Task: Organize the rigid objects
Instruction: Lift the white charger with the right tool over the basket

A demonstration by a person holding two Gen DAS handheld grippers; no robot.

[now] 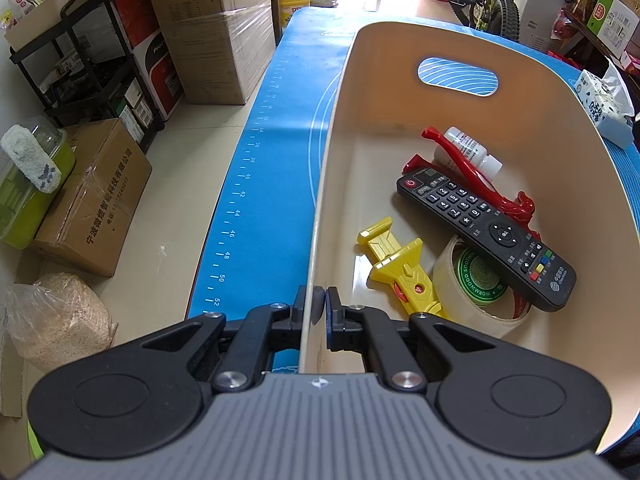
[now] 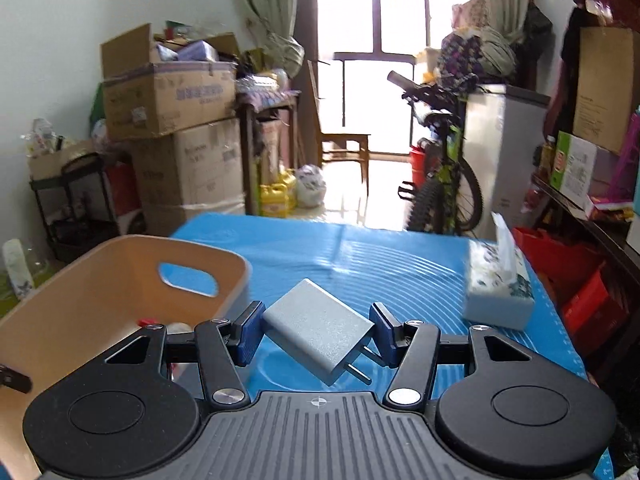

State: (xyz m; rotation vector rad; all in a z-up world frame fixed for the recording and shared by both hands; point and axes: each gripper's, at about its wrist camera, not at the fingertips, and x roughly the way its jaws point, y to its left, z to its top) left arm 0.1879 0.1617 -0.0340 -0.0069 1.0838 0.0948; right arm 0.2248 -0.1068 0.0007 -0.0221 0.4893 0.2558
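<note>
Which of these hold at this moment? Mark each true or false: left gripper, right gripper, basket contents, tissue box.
1. The left gripper is shut on the basket wall. True.
2. The right gripper is empty. False: it holds a grey charger.
3. The remote lies on the blue mat. False: it is in the basket, over the tape roll.
4. A tissue box stands on the mat. True.

My bin (image 1: 472, 52): smooth matt beige plastic. Charger (image 2: 318, 330): matt grey plastic, metal prongs. Mat (image 2: 360, 252): ribbed blue rubbery sheet. Remote (image 1: 486, 236): matt black plastic.
</note>
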